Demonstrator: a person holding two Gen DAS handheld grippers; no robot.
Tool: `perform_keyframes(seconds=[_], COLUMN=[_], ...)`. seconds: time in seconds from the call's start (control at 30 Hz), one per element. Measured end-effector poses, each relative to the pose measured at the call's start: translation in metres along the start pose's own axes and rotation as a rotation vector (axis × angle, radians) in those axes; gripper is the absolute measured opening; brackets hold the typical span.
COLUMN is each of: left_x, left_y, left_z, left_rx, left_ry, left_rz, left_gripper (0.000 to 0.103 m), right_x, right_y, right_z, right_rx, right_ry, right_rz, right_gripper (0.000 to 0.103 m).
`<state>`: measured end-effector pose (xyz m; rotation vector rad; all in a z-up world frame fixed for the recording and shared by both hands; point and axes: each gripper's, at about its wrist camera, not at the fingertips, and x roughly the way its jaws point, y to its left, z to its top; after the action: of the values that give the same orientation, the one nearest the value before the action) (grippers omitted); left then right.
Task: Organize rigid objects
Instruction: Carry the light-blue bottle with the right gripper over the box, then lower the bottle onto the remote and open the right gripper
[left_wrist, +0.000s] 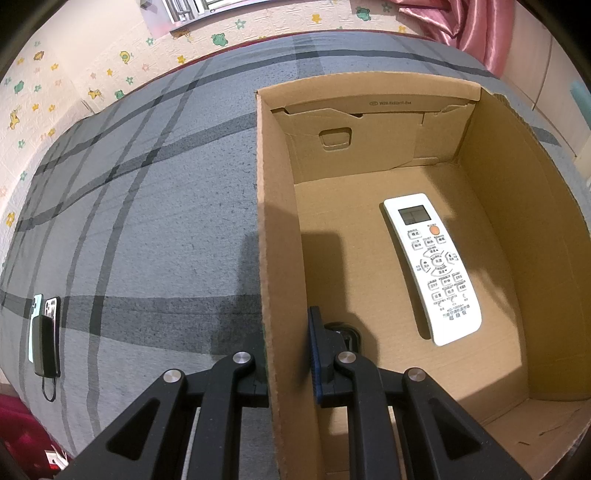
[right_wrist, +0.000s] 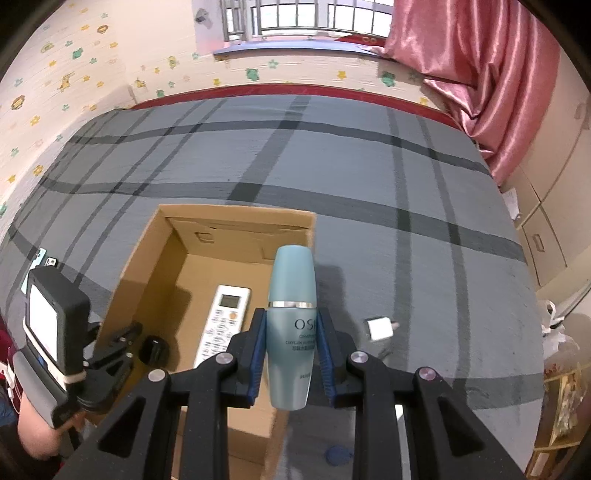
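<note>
Right tool (right_wrist: 290, 352) clamped on blue bottle (right_wrist: 292, 325), above box (right_wrist: 236, 218) edge; left tool (left_wrist: 288, 363) pinching box wall (left_wrist: 275, 258); remote (left_wrist: 432, 267) flat inside box, charger (right_wrist: 380, 329) on bed (right_wrist: 369, 177)

I read "OS" in white on the blue bottle (right_wrist: 291, 332) clamped between my right gripper's (right_wrist: 291, 354) pads; its smaller print and the remote's (left_wrist: 432, 267) button labels are illegible.

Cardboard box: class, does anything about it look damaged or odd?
Yes. The cardboard box has a torn, ragged inner flap at its far wall. The left gripper straddles its left wall, steadying it.
</note>
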<state>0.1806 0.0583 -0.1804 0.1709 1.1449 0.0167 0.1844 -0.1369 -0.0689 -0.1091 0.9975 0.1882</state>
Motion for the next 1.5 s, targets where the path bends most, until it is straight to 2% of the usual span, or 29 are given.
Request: perform_keyframes(seconds=[0.23,0.57,1.2,1.5], left_x=[0.000,0.000,0.000,-0.001], left_y=[0.000,0.001,0.000,0.000], left_z=[0.000,0.000,0.000,-0.001], left_rx=[0.002,-0.002,-0.004,-0.001], left_ry=[0.000,-0.001,-0.004,-0.006], left_rz=[0.004,-0.004,-0.007,-0.003], left_gripper=[0.015,0.015,0.015,0.015], right_x=[0.013,0.060,0.141,0.145], right_y=[0.026,0.056,0.073,0.074], right_z=[0.007,0.005,-0.017,-0.019], right_rx=[-0.034,-0.082,-0.114,-0.110], right_ry=[0.014,0.084,0.287,0.295], right_rz=[0.035,0.050,0.072,0.081], right_gripper=[0.027,0.027,0.027,0.028])
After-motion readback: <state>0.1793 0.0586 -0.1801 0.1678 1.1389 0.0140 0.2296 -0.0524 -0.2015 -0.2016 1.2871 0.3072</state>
